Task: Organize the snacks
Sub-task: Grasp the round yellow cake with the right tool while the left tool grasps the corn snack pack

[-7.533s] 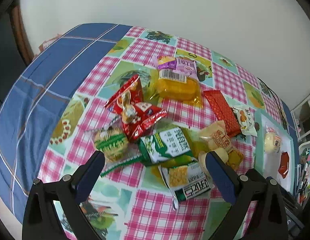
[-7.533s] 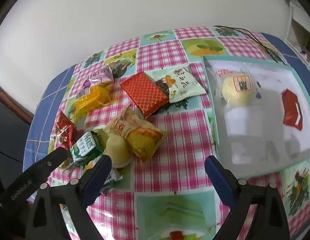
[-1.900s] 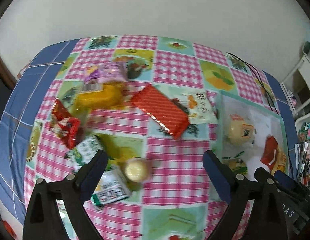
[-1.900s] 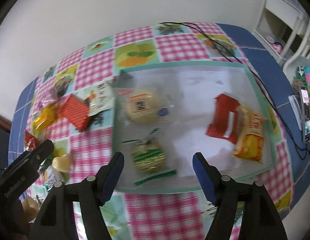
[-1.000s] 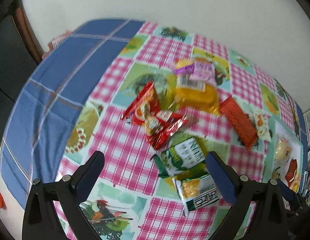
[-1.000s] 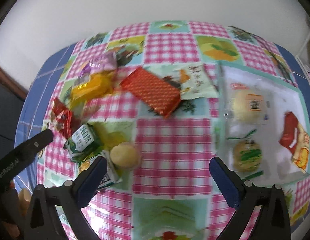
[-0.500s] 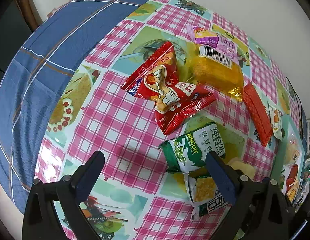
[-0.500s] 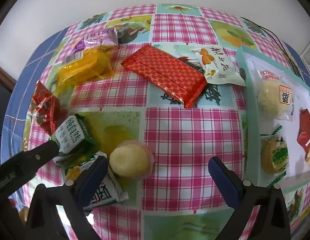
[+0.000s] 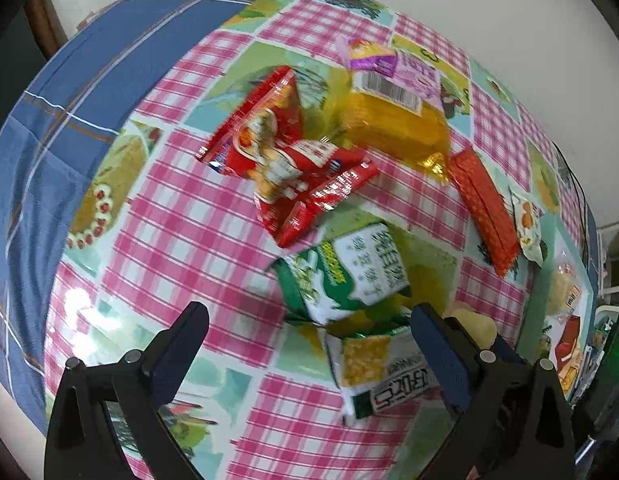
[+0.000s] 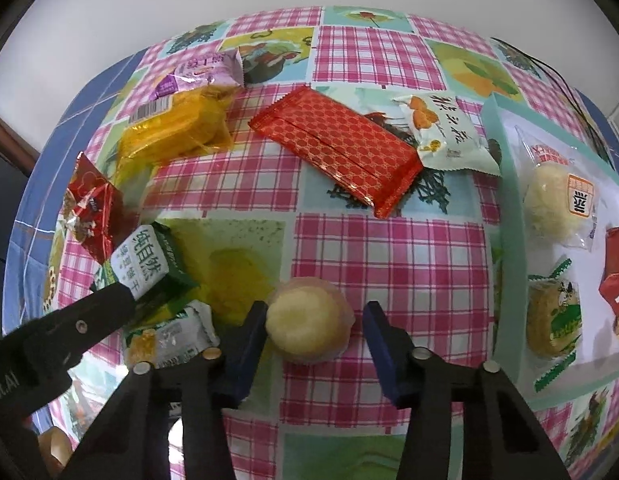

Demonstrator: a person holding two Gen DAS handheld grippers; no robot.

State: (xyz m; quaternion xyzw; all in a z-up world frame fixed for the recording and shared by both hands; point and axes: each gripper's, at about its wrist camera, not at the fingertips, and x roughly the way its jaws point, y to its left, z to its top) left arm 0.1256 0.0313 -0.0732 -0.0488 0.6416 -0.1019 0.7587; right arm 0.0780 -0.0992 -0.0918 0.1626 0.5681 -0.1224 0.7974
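Snack packets lie on a checked tablecloth. My right gripper (image 10: 315, 330) is open with its jaws on either side of a round pale yellow cake (image 10: 309, 328), close but not gripping it. My left gripper (image 9: 309, 340) is open low over a green and white biscuit packet (image 9: 345, 276) and a corn-print packet (image 9: 383, 372). A red snack bag (image 9: 285, 164), a yellow packet (image 9: 393, 120) and a flat red packet (image 10: 337, 144) lie further off. The white tray (image 10: 505, 168) at right holds several packed snacks, among them a round cake (image 10: 557, 200).
A pale green packet (image 10: 449, 136) lies beside the flat red packet. A purple packet (image 10: 201, 72) sits at the back. Blue cloth (image 9: 49, 120) covers the table's left side. A black cable (image 10: 565, 84) runs behind the tray. A white wall stands behind the table.
My right gripper has moved down and narrowed its jaws around the round yellow cake. My left gripper has moved closer to the green biscuit packet.
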